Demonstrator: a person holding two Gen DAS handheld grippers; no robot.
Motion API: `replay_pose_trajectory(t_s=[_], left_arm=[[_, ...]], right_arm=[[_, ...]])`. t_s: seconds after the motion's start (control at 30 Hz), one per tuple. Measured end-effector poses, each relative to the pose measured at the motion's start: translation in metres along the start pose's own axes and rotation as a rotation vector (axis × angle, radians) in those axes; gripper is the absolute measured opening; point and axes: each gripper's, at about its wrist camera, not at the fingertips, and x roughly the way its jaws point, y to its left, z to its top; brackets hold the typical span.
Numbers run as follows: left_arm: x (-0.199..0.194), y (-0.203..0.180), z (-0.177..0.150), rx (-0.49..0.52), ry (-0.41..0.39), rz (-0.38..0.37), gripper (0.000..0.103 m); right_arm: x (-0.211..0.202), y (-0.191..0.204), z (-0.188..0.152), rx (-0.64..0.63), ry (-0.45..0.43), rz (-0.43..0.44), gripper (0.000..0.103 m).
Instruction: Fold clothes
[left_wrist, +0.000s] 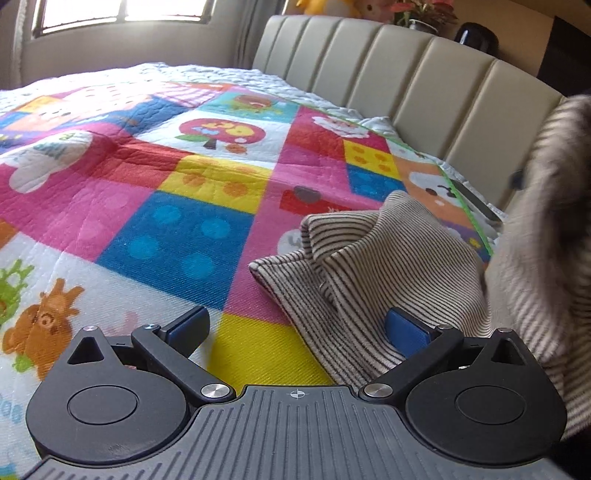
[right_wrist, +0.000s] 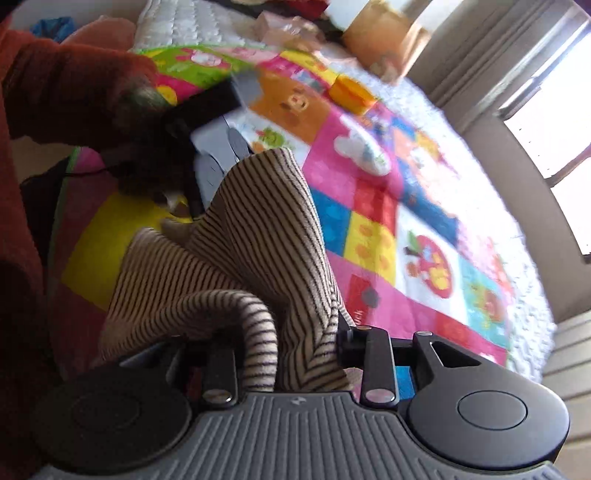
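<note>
A beige garment with thin dark stripes (left_wrist: 373, 266) lies bunched on a colourful quilted play mat (left_wrist: 155, 206) on a bed. My left gripper (left_wrist: 295, 328) is open and empty, low over the mat, with its right blue pad (left_wrist: 404, 330) over the cloth's edge. In the right wrist view my right gripper (right_wrist: 291, 354) is shut on the striped garment (right_wrist: 229, 258) and lifts it off the mat (right_wrist: 388, 236), so the cloth drapes up into the jaws. The raised part hangs blurred at the right of the left wrist view (left_wrist: 546, 229). The left gripper's body (right_wrist: 218, 140) shows beyond the cloth.
A padded beige headboard (left_wrist: 424, 81) runs behind the mat. A window (left_wrist: 122, 11) is at the far left. The person's arm in a rust-red sleeve (right_wrist: 55, 88) holds the left gripper. Bags and an orange box (right_wrist: 351, 92) sit at the bed's far end.
</note>
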Motion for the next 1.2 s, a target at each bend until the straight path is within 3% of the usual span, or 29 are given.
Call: replay_pose_trajectory(t_s=[0.13, 0.2, 0.23, 0.27, 0.33, 0.5, 0.63, 0.73, 0.87, 1.03, 1.13, 1.2], left_arm=[[-0.031, 0.022, -0.001, -0.113, -0.058, -0.018, 0.103], [-0.05, 0.026, 0.001, -0.13, -0.092, -0.048, 0.103], [-0.057, 0.026, 0.002, -0.124, -0.104, -0.061, 0.103], [-0.064, 0.023, 0.004, -0.109, -0.115, -0.075, 0.103], [-0.071, 0.013, 0.006, -0.066, -0.117, -0.123, 0.103], [-0.072, -0.024, 0.005, 0.068, -0.098, -0.268, 0.103], [-0.059, -0.052, 0.003, 0.166, -0.059, -0.327, 0.103], [-0.046, -0.059, 0.006, 0.203, -0.061, -0.208, 0.103], [-0.031, -0.058, 0.014, 0.223, -0.077, -0.023, 0.103], [-0.025, 0.013, 0.036, -0.069, -0.115, 0.177, 0.103], [-0.033, 0.043, 0.033, -0.185, -0.123, 0.257, 0.103], [-0.041, 0.054, 0.029, -0.22, -0.123, 0.254, 0.103]], right_arm=[[0.065, -0.021, -0.004, 0.018, 0.048, 0.041, 0.041], [0.074, -0.027, -0.007, 0.07, 0.031, 0.047, 0.05], [0.071, -0.029, -0.012, 0.115, 0.018, 0.037, 0.06], [0.066, -0.031, -0.018, 0.163, 0.003, 0.022, 0.071], [0.057, -0.035, -0.031, 0.26, -0.028, -0.009, 0.08], [0.032, -0.046, -0.062, 0.502, -0.104, -0.085, 0.086], [0.025, -0.062, -0.092, 0.743, -0.131, -0.221, 0.103], [0.039, -0.072, -0.111, 0.86, -0.119, -0.273, 0.103], [0.061, -0.062, -0.122, 0.899, -0.108, -0.301, 0.103], [0.07, -0.051, -0.138, 0.98, -0.143, -0.316, 0.103], [0.072, -0.046, -0.154, 1.073, -0.155, -0.261, 0.103], [0.075, -0.043, -0.164, 1.135, -0.166, -0.23, 0.103]])
